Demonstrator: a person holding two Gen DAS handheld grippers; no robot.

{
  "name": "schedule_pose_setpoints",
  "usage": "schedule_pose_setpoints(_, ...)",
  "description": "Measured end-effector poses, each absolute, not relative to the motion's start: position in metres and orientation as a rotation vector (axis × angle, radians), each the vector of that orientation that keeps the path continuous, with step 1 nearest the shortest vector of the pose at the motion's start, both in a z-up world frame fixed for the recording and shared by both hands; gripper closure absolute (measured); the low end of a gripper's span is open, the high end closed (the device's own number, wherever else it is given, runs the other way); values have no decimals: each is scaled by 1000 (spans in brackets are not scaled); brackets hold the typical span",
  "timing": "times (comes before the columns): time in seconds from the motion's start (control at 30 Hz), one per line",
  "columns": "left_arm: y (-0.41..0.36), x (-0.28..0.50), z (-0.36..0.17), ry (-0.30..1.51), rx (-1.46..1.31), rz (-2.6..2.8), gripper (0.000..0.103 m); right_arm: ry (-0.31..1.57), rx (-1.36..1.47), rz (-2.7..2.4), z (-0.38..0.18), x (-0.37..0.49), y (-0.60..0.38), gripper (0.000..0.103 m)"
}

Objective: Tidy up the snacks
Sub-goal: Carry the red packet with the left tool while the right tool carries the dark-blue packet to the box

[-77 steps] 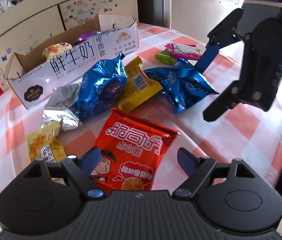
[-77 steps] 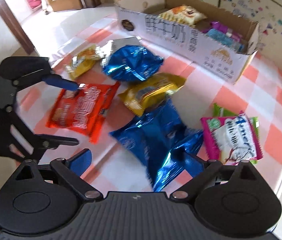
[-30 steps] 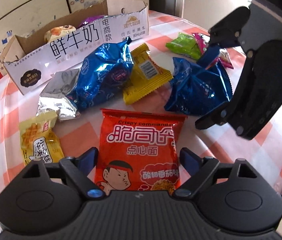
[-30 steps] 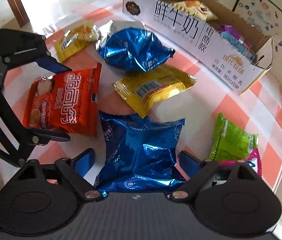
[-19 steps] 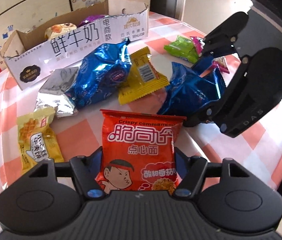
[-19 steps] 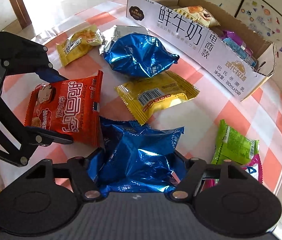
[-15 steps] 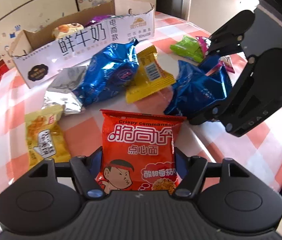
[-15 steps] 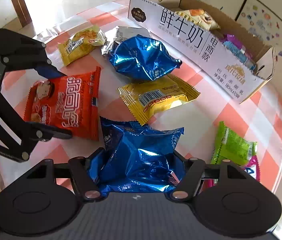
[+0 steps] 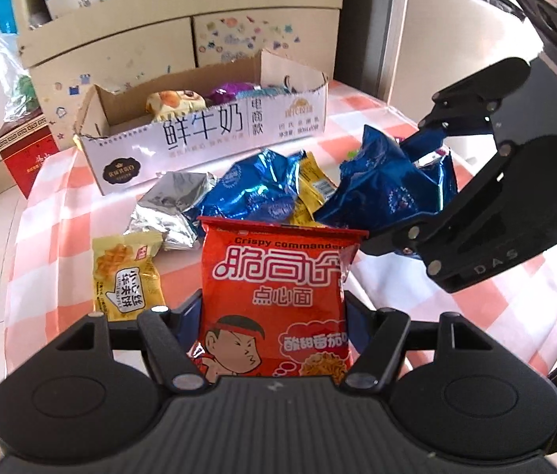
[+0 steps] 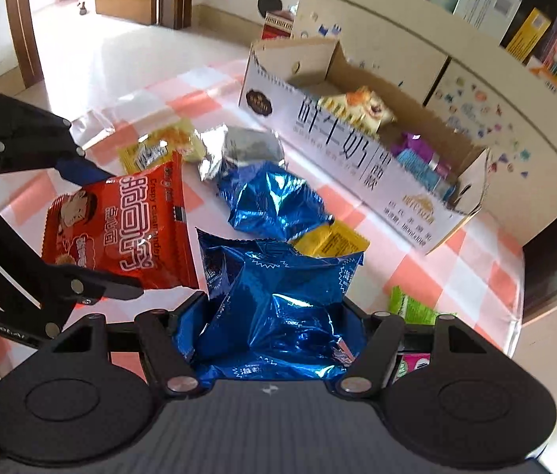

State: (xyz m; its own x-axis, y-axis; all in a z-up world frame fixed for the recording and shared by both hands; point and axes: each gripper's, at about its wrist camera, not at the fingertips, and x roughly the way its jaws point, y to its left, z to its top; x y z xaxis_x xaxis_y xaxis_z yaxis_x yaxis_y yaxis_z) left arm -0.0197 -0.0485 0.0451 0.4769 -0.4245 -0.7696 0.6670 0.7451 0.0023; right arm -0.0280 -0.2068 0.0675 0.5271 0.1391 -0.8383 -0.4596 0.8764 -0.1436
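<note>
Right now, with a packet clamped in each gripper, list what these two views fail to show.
- Left wrist view: the red noodle packet hides the left gripper fingertips and the table behind it.
- Right wrist view: the crumpled blue foil bag covers the right gripper pads.
- Pink wrapper: mostly behind the right gripper body.
- White cardboard box: small print blurred; floor partly hidden by its wall.

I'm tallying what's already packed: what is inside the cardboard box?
Inside the cardboard box lie a cream pastry packet, a purple packet and a light-blue packet. The near wall hides the floor, so anything lower cannot be seen.
</note>
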Motion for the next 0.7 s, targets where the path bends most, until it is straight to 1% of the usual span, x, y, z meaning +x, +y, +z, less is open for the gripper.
schedule_pose_setpoints(0.3, -36, -30, 67, 734, 300, -625, 34, 834, -299, 308, 96, -37, -209, 28)
schedule_pose_setpoints(0.7, -19, -6, 108, 593, 185, -480, 34, 737, -172, 133, 110, -9, -225, 28)
